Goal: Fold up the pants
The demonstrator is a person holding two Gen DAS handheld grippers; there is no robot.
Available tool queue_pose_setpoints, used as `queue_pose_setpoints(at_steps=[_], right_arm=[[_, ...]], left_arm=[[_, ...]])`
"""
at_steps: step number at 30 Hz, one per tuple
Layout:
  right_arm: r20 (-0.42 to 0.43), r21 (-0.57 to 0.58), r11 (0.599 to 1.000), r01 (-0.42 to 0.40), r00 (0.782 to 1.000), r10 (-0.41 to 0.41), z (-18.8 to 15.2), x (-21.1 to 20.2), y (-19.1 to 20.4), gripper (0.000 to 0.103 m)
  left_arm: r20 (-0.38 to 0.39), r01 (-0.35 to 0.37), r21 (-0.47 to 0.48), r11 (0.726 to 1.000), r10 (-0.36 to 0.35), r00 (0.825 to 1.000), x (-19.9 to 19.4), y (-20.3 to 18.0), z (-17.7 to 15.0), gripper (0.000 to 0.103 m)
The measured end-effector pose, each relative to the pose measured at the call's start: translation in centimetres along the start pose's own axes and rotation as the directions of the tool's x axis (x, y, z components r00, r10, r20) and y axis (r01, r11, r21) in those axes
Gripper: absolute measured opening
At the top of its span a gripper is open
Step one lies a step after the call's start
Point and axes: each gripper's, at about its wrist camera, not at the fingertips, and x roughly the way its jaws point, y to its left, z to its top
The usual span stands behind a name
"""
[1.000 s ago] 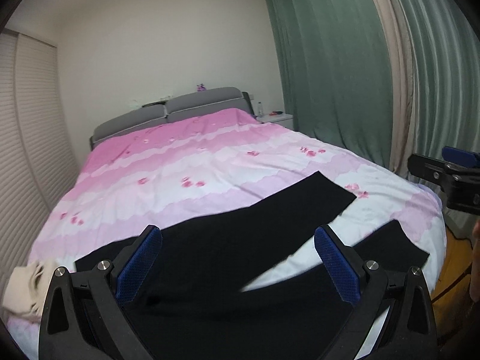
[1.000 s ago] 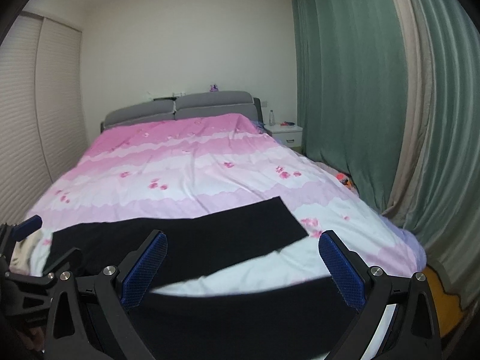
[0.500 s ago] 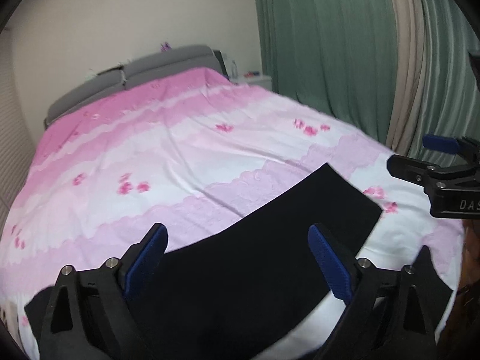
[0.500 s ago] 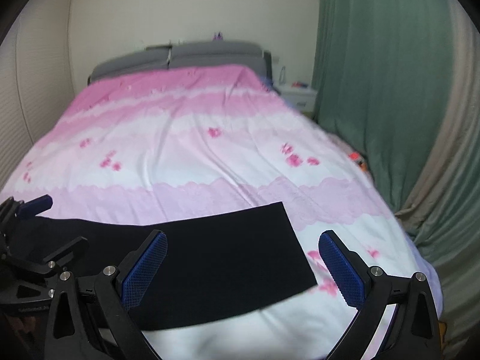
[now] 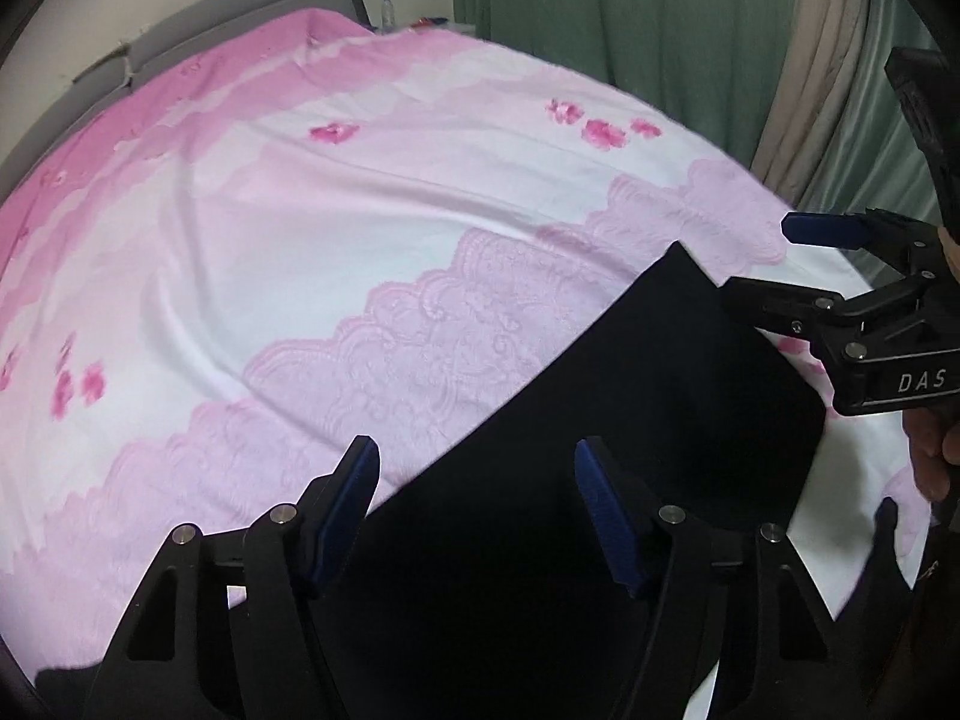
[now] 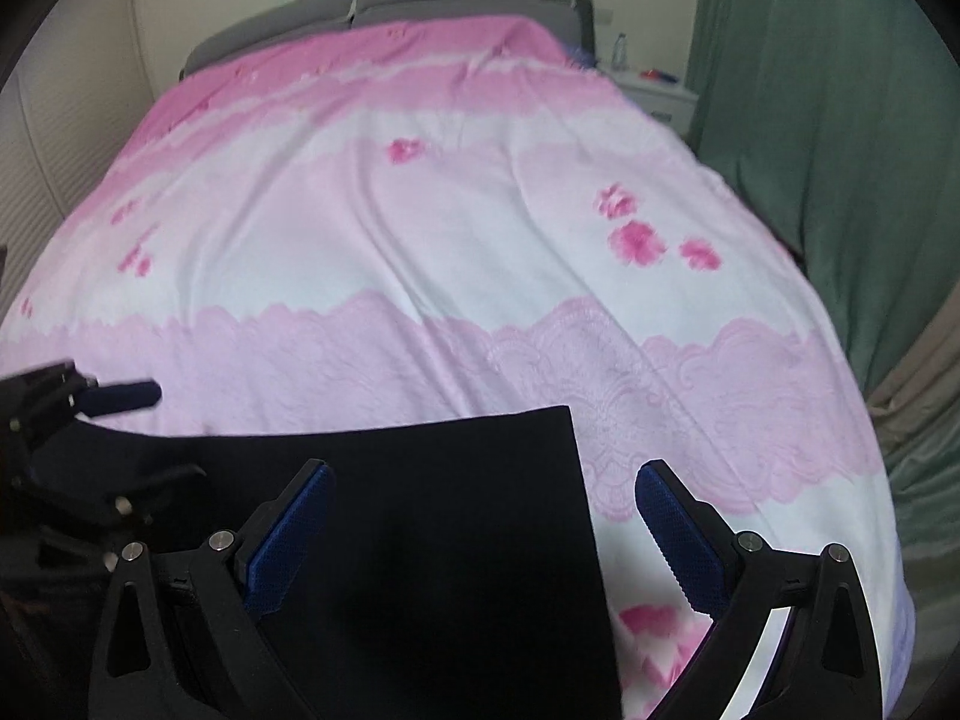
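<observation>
The black pants [image 6: 432, 516] lie flat across the near end of the bed [image 6: 420, 240]. The left gripper [image 5: 477, 504] hangs over the dark cloth, its fingers just closing in with nothing pinched yet. The right gripper [image 6: 480, 516] straddles the leg's hem, fingers spread wide, gripping nothing.
</observation>
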Motion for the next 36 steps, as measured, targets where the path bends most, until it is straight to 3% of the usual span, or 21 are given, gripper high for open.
queue_pose_setpoints(at_steps=[6,10,14,17,19,20,23,24,25,31,36], right_arm=[[-0.035,-0.001,0.999,-0.034,0.999,0.034,0.2,2.6,-2.0,0.098],[-0.062,0.019,0.998,-0.065,0.996,0.066,0.0,3.7,-2.7,0.096],[-0.076,0.007,0.996,-0.083,0.994,0.084,-0.1,4.9,-2.9,0.091],[-0.099,0.016,0.994,-0.110,0.989,0.111,-0.1,6.1,-3.5,0.069],[-0.121,0.049,0.990,-0.134,0.983,0.139,-0.2,6.9,-4.1,0.047],[-0.127,0.069,0.987,-0.146,0.980,0.153,-0.3,7.3,-4.4,0.043],[-0.101,0.080,0.988,-0.135,0.985,0.143,-0.5,7.3,-5.0,0.023],[-0.089,0.074,0.989,-0.128,0.987,0.135,-0.6,7.1,-5.1,0.013],[-0.077,0.068,0.991,-0.112,0.990,0.117,-0.7,6.8,-5.1,0.007],[-0.010,0.029,0.996,-0.090,0.996,0.091,-0.8,4.7,-4.5,0.004],[0.067,-0.005,0.995,-0.095,0.993,0.096,-1.1,0.4,-4.7,0.004]], left_arm=[[-0.082,-0.004,0.045,0.999,0.008,0.997,3.2,0.5,0.5,0.065],[-0.156,0.044,0.055,0.998,-0.035,0.987,4.9,0.2,0.6,0.059],[-0.199,0.032,0.103,0.994,-0.011,0.980,6.4,-0.8,0.2,0.054],[-0.206,0.017,0.088,0.996,0.002,0.979,6.9,-0.6,0.1,0.039],[-0.207,0.008,0.086,0.996,0.010,0.978,7.0,-0.4,-0.1,0.032],[-0.207,0.010,0.082,0.997,0.007,0.978,7.0,-0.3,-0.1,0.028],[-0.201,0.017,0.058,0.998,-0.005,0.980,6.8,0.4,0.0,0.012],[-0.200,0.023,0.051,0.998,-0.013,0.980,6.8,0.6,0.0,0.008],[-0.198,0.029,0.046,0.999,-0.019,0.980,6.7,0.9,-0.1,0.007],[-0.172,0.051,0.040,0.998,-0.043,0.984,5.4,1.1,-0.5,0.003],[-0.144,0.073,0.047,0.996,-0.065,0.987,2.8,1.4,-0.4,0.003]])
